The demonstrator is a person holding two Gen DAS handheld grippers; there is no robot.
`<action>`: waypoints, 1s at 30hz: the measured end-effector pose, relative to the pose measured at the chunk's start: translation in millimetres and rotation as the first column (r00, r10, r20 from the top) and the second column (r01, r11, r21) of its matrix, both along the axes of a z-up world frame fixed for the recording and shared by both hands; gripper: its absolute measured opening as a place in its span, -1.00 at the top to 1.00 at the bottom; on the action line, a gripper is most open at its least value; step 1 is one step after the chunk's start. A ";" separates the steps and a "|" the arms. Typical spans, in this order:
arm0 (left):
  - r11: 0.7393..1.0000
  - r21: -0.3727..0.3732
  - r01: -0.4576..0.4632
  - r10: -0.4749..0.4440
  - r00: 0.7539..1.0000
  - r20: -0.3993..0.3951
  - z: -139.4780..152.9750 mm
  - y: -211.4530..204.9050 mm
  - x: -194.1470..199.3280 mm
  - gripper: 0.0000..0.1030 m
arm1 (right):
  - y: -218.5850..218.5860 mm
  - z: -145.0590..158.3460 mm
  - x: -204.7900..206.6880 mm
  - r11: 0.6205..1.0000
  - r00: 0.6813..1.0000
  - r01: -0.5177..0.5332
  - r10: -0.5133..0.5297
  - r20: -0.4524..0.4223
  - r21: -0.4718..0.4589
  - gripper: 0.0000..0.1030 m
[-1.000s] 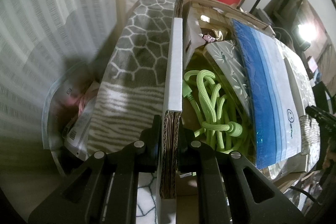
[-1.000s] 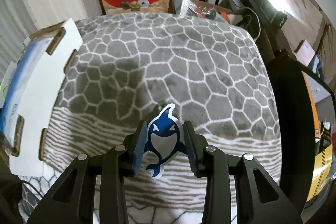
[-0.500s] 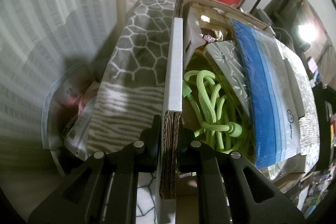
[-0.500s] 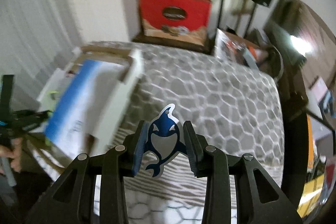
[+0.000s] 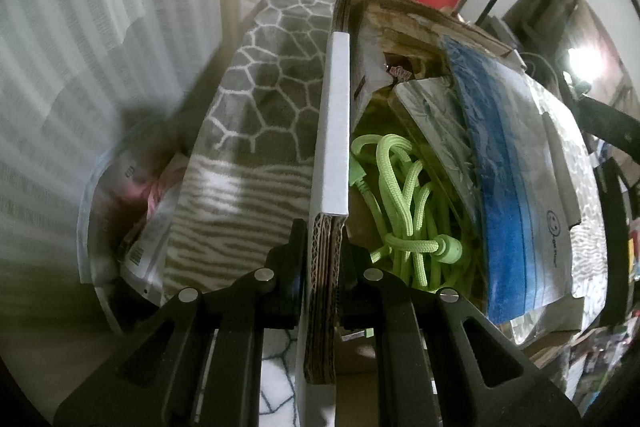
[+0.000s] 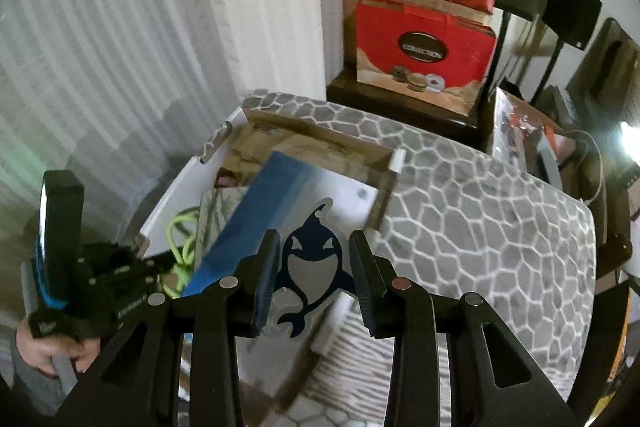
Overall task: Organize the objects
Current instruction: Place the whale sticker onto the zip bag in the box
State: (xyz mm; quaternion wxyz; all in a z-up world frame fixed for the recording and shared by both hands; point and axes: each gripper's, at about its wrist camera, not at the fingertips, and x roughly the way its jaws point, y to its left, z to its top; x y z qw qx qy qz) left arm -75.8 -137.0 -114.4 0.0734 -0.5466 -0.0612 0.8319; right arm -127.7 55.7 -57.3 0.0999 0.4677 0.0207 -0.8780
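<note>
In the left wrist view, the left claw [image 5: 323, 267] is clamped on the upright wall of a cardboard box [image 5: 335, 115], its pads pressing the corrugated edge from both sides. Inside the box lie a coiled lime-green cord [image 5: 404, 211], a clear patterned packet [image 5: 432, 115] and a blue-and-white zip bag [image 5: 504, 187] that leans across the opening. The box sits on a grey blanket [image 5: 272, 75] with a honeycomb and stripe pattern. To the left of the blanket, a white bin [image 5: 90, 227] holds papers and packets.

In the right wrist view, the right claw [image 6: 316, 279] stands partly open and holds a blue orca sticker [image 6: 314, 263] between its pads, upright with the head pointing away from the camera. The sticker and claw hang above the near corner of the box [image 6: 188, 175], over the zip bag [image 6: 256, 211]. The cord [image 6: 180, 239] shows beside the bag. At lower left a person's hand [image 6: 44, 351] grips the left claw's handle. A red gift bag [image 6: 424, 47] stands beyond the blanket [image 6: 480, 219].
</note>
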 end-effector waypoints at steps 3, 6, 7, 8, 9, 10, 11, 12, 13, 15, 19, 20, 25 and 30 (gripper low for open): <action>1.000 0.001 0.002 -0.002 1.000 0.001 -0.3 -0.4 0.0 0.79 | -4.1 -9.5 -10.6 1.000 1.000 0.006 -0.006 0.023 -0.015 0.30; 1.000 0.005 0.001 -0.001 1.000 0.002 -0.9 -0.8 0.0 0.79 | 0.7 -13.7 -13.5 0.998 0.999 0.024 -0.022 0.044 -0.056 0.19; 1.000 0.006 0.001 -0.001 1.000 0.002 -0.9 -0.6 0.1 0.79 | 2.1 -12.6 -12.7 0.998 0.999 0.028 -0.026 0.042 -0.060 0.16; 1.000 0.005 0.001 -0.001 1.000 0.003 -0.9 -0.5 0.1 0.79 | 4.3 -11.4 -11.4 0.998 0.999 0.034 -0.031 0.038 -0.061 0.14; 1.000 0.005 0.002 -0.002 1.000 0.003 -0.8 -0.3 0.0 0.79 | 6.3 -10.2 -9.7 0.997 0.999 0.039 -0.037 0.035 -0.062 0.14; 1.000 0.006 0.001 -0.001 1.000 0.003 -0.9 -0.7 -0.2 0.79 | 10.2 -8.5 -7.1 0.997 0.998 0.048 -0.046 0.031 -0.068 0.14; 1.000 0.007 0.001 -0.001 1.000 0.003 -1.1 -0.5 0.2 0.79 | 13.7 -7.3 -4.6 0.996 0.998 0.055 -0.053 0.030 -0.074 0.14; 1.000 0.007 0.001 -0.001 1.000 0.003 -0.9 -0.3 0.2 0.79 | 17.0 -6.4 -1.8 0.995 0.998 0.064 -0.061 0.030 -0.079 0.14; 1.000 0.008 0.002 -0.002 1.000 0.003 -0.9 -0.3 0.4 0.79 | 21.2 -5.9 2.0 0.994 0.997 0.074 -0.072 0.033 -0.083 0.14; 1.000 0.011 0.002 -0.002 1.000 0.003 -0.7 0.2 0.4 0.79 | 30.3 -5.6 12.8 0.991 0.995 0.091 -0.088 0.036 -0.097 0.14; 1.000 0.003 0.009 -0.009 1.000 0.002 -0.2 2.9 1.0 0.79 | 41.5 -8.3 36.5 0.987 0.994 0.098 -0.093 0.050 -0.125 0.14; 1.000 -0.001 0.014 -0.014 1.000 0.001 0.0 4.6 1.8 0.79 | 43.0 -9.7 42.5 0.987 0.995 0.096 -0.090 0.054 -0.130 0.14; 1.000 -0.005 0.014 -0.014 1.000 0.000 -0.3 6.3 2.8 0.79 | 45.3 -24.9 74.7 0.977 0.992 0.074 -0.052 0.111 -0.199 0.14; 1.000 0.011 0.018 -0.018 1.000 0.011 -0.1 7.0 5.8 0.76 | 45.4 -31.1 97.6 0.963 0.990 0.068 -0.034 0.134 -0.262 0.14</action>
